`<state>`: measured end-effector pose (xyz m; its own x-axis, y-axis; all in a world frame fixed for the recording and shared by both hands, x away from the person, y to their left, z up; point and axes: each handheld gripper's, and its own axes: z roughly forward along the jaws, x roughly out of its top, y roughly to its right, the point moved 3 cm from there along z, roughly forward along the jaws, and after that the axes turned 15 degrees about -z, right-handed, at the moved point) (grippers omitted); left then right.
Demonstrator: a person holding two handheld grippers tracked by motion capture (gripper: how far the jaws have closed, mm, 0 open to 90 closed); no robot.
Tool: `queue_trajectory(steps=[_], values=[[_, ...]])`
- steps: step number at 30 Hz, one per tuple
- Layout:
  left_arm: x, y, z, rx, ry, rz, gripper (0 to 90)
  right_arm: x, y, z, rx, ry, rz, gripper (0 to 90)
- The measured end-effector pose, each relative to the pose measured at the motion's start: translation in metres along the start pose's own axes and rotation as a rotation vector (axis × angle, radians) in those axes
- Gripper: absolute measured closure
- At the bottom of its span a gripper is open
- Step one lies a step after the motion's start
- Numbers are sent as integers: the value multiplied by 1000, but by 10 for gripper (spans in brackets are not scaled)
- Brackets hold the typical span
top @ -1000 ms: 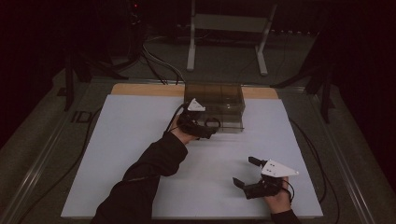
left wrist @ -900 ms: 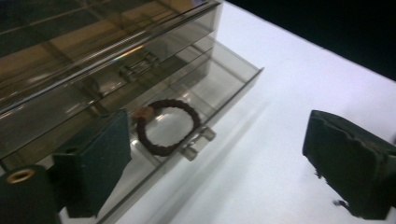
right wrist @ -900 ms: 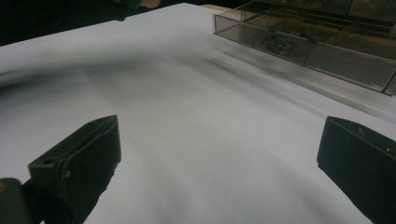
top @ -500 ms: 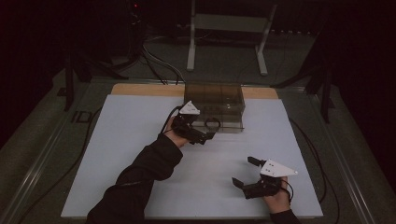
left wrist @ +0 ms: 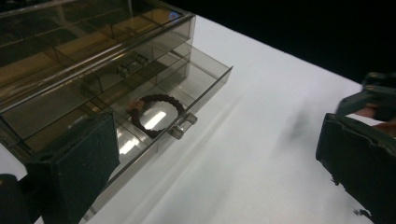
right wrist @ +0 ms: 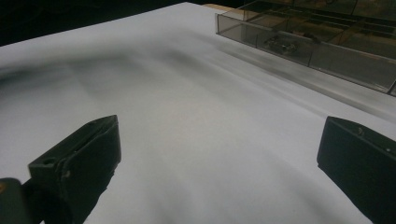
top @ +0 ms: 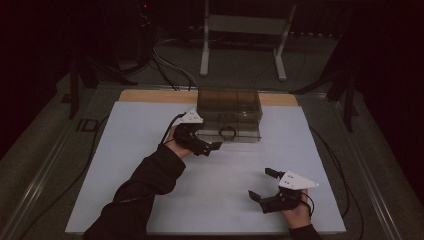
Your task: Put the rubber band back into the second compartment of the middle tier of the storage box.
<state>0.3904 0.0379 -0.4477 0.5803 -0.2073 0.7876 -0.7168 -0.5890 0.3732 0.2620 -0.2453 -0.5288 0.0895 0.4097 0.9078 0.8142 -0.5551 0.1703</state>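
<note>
A smoked clear drawer box (top: 229, 104) stands at the back middle of the white mat. Its lower drawer (left wrist: 198, 86) is pulled out, and a dark hair-tie ring (left wrist: 156, 114) lies inside it, also seen as the ring (top: 227, 133) from above. My left gripper (top: 210, 146) hovers just in front of the drawer's left corner, open and holding nothing. In the left gripper view the gripper (left wrist: 215, 172) spreads wide, with the drawer handle (left wrist: 182, 126) ahead of it. My right gripper (top: 260, 183) is open over the near right of the mat, empty, far from the box (right wrist: 327, 42).
The white mat (top: 150, 150) covers a wooden board. Cables (top: 170, 65) and a white stand (top: 240, 30) lie beyond the board on the dark floor. The other gripper (left wrist: 378, 93) appears at the right of the left gripper view.
My left gripper has drawn back from the box front toward the near side. The right gripper has stayed in place.
</note>
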Motion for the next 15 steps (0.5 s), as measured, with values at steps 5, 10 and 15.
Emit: queue_trajectory(steps=[5,10,15], values=[[0,-5,-12,5,15,-20,3,0,0,1,4,-2,2,0],[-4,-9,-23,9,21,-20,3,-1,0,1,3,-4,1,0],[-7,-11,-30,24,19,-11,4,0,0,1,2,-5,-1,0]])
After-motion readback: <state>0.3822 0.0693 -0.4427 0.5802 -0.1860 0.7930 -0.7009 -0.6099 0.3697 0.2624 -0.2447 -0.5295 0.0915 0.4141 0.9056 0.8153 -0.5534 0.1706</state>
